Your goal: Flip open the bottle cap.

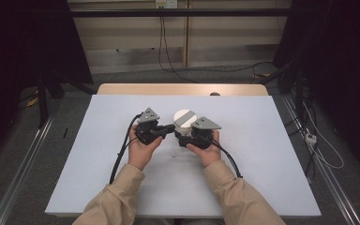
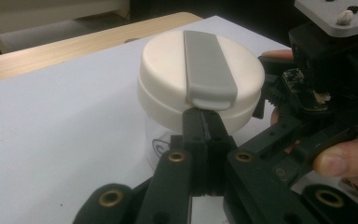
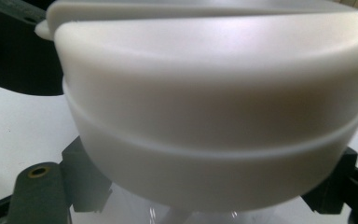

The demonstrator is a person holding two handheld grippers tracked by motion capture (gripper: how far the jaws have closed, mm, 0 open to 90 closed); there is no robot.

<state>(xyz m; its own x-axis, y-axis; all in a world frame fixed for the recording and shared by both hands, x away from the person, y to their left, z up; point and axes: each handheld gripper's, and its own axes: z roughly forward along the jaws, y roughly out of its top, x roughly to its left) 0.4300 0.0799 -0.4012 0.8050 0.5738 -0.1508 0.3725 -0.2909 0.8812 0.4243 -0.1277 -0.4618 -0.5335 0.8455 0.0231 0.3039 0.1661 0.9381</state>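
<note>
High view: clear jar with white lid [image 1: 184,118] upright mid-table on the white board [image 1: 98,154], left gripper [image 1: 168,129] and right gripper [image 1: 183,138] meeting at it, lid on, so opening judged not yet done. Left gripper view: jaws pressed together, tips touching the near end of the grey latch bar [image 2: 207,67] across the lid [image 2: 168,79]; bar lies flat, apparently unlifted. Right gripper view: jaws clamped on the clear jar body [image 3: 186,215] just below the lid [image 3: 214,116], steadying it

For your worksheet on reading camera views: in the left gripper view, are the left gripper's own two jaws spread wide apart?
No: the left gripper has its jaws pressed together, their tips under the grey latch of the white lid.
</note>
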